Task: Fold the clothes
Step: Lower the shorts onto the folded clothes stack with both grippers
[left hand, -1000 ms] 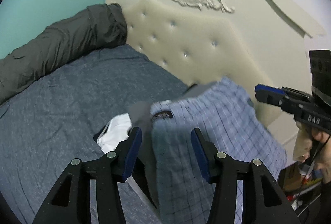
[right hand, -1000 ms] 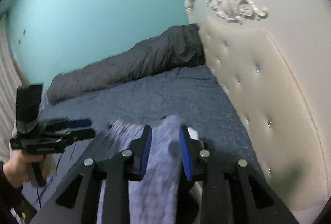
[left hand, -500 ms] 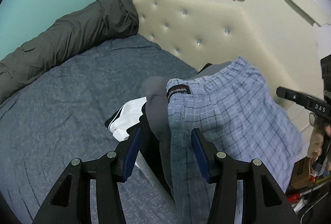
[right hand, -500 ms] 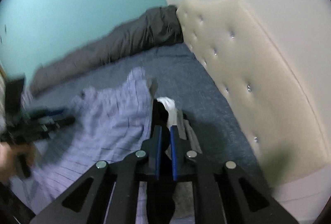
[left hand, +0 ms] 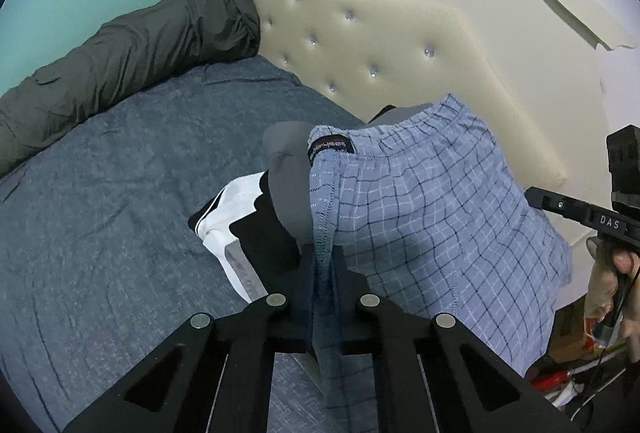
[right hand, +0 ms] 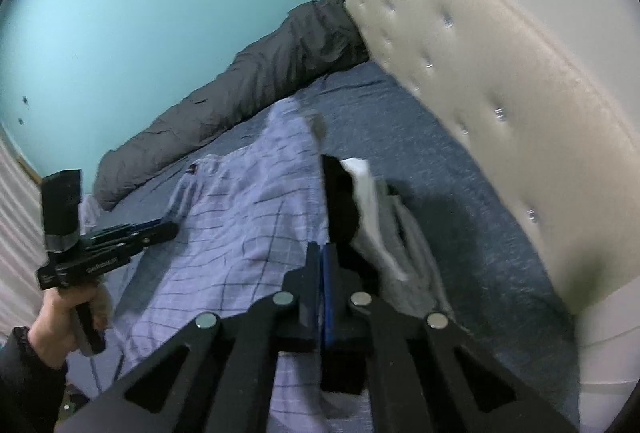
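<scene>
Over the bed (left hand: 100, 193), both grippers pinch the plaid shorts (left hand: 420, 213)

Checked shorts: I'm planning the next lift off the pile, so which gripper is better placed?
Left. The left gripper is shut on the checked shorts at their edge; the right gripper shows no clear hold.

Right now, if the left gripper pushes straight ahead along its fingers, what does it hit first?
The left gripper, shut on the checked shorts, would likely press into the grey garment just ahead; depth is unclear.

The left gripper (left hand: 324, 265) pinches the plaid shorts' (left hand: 420, 209) seam — fingers apparently closed — above the bed (left hand: 100, 193).
</scene>
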{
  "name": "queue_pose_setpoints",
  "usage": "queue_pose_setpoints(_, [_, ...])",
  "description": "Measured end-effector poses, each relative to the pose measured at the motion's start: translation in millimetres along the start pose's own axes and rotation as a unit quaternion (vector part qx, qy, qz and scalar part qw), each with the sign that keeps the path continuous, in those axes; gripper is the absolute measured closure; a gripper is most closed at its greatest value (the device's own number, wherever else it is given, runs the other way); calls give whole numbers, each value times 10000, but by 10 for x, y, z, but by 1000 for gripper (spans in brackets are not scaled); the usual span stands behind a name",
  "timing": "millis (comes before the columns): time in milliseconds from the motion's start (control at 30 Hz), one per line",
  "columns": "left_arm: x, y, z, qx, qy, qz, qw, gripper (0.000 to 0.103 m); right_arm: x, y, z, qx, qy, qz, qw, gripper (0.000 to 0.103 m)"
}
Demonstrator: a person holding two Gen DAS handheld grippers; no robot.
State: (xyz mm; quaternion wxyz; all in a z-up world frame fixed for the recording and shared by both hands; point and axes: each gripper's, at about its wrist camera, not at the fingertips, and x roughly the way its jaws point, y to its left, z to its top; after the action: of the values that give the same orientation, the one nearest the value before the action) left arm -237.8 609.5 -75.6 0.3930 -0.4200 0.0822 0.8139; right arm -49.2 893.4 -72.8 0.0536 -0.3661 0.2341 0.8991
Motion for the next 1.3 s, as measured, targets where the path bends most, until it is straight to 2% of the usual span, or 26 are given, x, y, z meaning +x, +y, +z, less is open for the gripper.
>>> queue_pose_setpoints(233, [-23,-20,-6,2,10,153,9999,92,-78,10,-11,-55,-102,-294,9995,102])
queue_pose_setpoints(267, [-39,-13,-14,-36,0,165,9999,87,-89,11,-12,-62,-117,-336,9993,102])
queue_pose_setpoints(300, [-70,-6,-25,-64,-36,201,9998,72,-93,22,-14,-96,-125,-422,9990,102])
queue_pose_setpoints(333, [-105,-1,-37,-89,-76,234,9997,63,-94,36,-16,-140,-129,-528,9984,102])
queue_pose_setpoints(400, [-195,-10,-66,-109,-161,234,9995,63,-95,66,-19,-228,-139,-738,9969,102])
queue_pose_setpoints(500, [-321,-86,-133,-63,-274,177,9994,63,-210,145,-46,-311,-397,-879,9949,102])
queue_pose_setpoints(600, [-408,-213,-241,78,-359,174,9992,63,-330,305,-115,-508,-674,-841,9929,101])
queue_pose_setpoints(733, [-349,-292,-391,147,-255,270,9992,63,-274,447,-244,-711,-586,-697,9933,101])
queue_pose_setpoints(900, [-287,-292,-543,91,-134,331,9993,62,-156,393,-389,-596,-403,-891,9934,102])
queue_pose_setpoints(1033, [-358,-272,-614,-18,-179,390,9991,62,-252,400,-423,-525,-578,-1161,9902,101])
queue_pose_setpoints(1300, [-759,-414,-730,28,-455,426,9981,62,-626,624,-605,-536,-983,-1108,9875,101])
